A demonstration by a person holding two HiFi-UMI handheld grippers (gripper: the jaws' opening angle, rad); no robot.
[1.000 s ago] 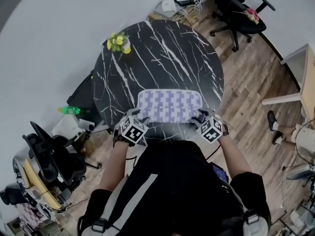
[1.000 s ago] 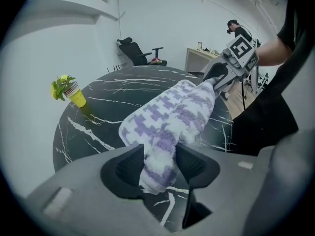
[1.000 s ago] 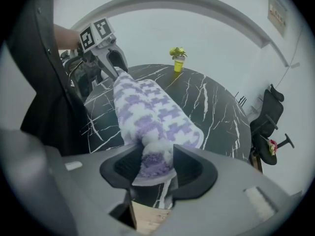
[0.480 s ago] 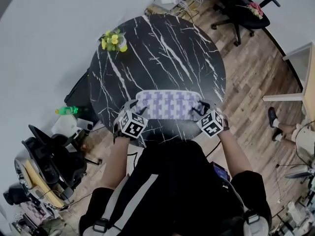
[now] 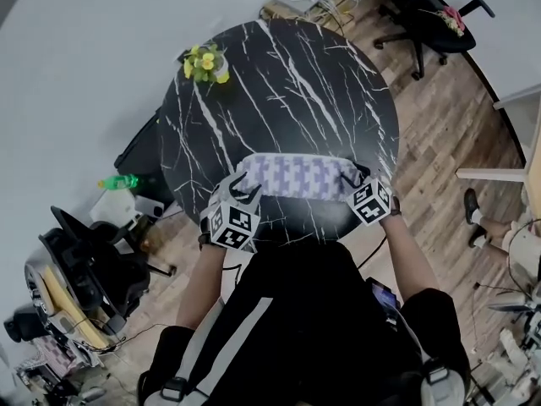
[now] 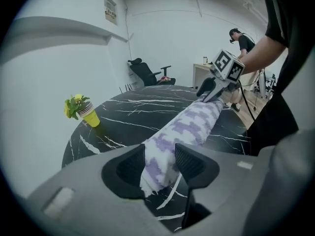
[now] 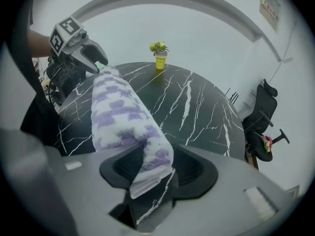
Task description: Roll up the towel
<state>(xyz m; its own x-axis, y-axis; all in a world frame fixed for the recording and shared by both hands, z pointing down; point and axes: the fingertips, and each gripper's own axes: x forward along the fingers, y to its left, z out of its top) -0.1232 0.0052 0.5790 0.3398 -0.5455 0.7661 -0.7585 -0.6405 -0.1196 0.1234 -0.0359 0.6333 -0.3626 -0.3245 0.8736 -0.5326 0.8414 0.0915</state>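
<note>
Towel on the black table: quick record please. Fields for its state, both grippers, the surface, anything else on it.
towel: purple-and-white patterned cloth towel, rolled into a long tube, stretched between the two grippers over the near part of the table
left gripper: jaws closed on the towel's left end
right gripper: jaws closed on the towel's right end
surface: round black marble-look table
other items: yellow cup of yellow flowers, at the far left edge, apart from the towel

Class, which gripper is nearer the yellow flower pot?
Left. The left gripper grips the towel end nearer the flower pot; the right gripper grips the opposite end, farther away.
</note>
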